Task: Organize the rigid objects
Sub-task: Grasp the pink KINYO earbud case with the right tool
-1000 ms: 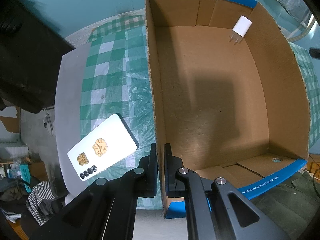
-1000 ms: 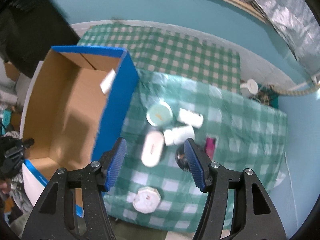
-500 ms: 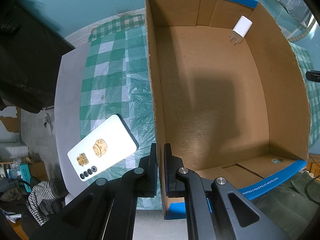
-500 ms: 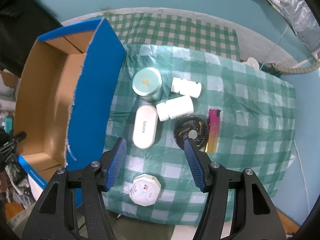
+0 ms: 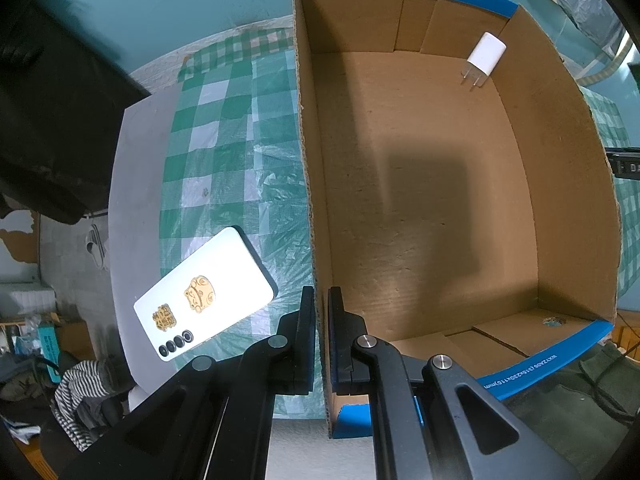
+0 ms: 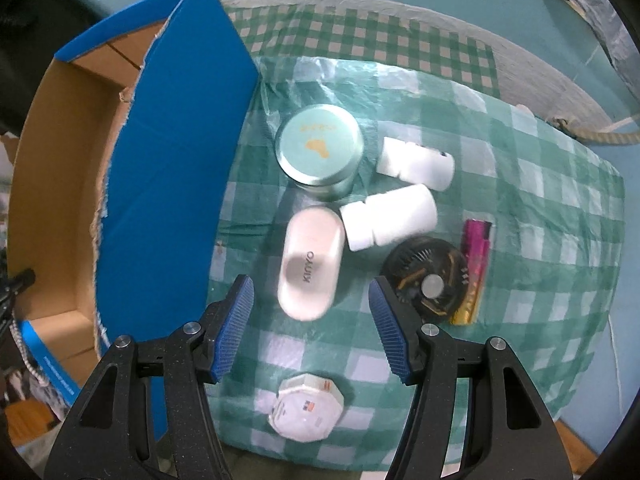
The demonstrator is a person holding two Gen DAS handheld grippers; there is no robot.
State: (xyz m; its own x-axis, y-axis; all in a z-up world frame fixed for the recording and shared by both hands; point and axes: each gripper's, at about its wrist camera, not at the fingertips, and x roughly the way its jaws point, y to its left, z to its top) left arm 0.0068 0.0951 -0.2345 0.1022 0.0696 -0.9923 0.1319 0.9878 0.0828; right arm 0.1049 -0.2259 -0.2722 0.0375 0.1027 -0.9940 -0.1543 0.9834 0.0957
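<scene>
Right gripper [image 6: 310, 322] hangs wide open and empty over the white case [image 6: 311, 261]; left gripper [image 5: 318, 334] is clamped on the box [image 5: 310, 184] wall.
Case lies on the surface just beside the box, touching a white bottle [image 6: 390, 220], with a tin [image 6: 320, 148] and black fan [image 6: 428, 282] close by. Risk, as I judge it: closing off-centre would nudge the bottle or fan, or squeeze the smooth rounded case out sideways. A charger [image 5: 482, 60] lies in the box.

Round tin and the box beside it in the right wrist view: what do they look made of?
Round tin: seemingly metal, from its sheen and rolled rim, with a matte teal printed lid. Cardboard box: corrugated cardboard, blue-coated outside, raw brown inside, with torn, frayed edges.
</scene>
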